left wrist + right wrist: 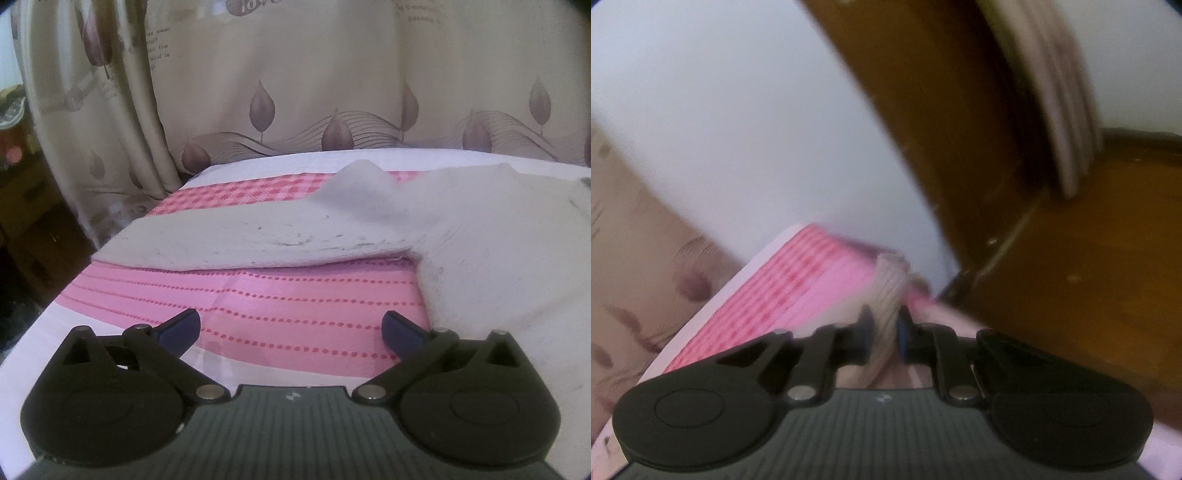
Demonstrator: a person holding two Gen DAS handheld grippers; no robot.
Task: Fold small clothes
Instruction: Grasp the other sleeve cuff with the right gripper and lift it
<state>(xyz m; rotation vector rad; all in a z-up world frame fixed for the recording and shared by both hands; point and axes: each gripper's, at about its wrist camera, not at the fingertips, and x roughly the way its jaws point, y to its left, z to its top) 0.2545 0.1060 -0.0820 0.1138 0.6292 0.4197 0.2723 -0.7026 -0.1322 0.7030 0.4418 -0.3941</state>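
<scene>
Faint printed lettering is seen on the beige curtain (295,74) with its leaf motifs, too blurred to be read; no brand is made out. In the left wrist view the left tongs (291,328) are held wide apart above the pink patterned cloth (258,295), with nothing between them. The white garment (369,225) is spread on that cloth, 1 sleeve stretched leftward. Only the blurred right wrist view shows the right tongs (885,332) clamped on a ribbed white edge of the garment (888,291), beside brown wooden furniture (1071,277).
</scene>
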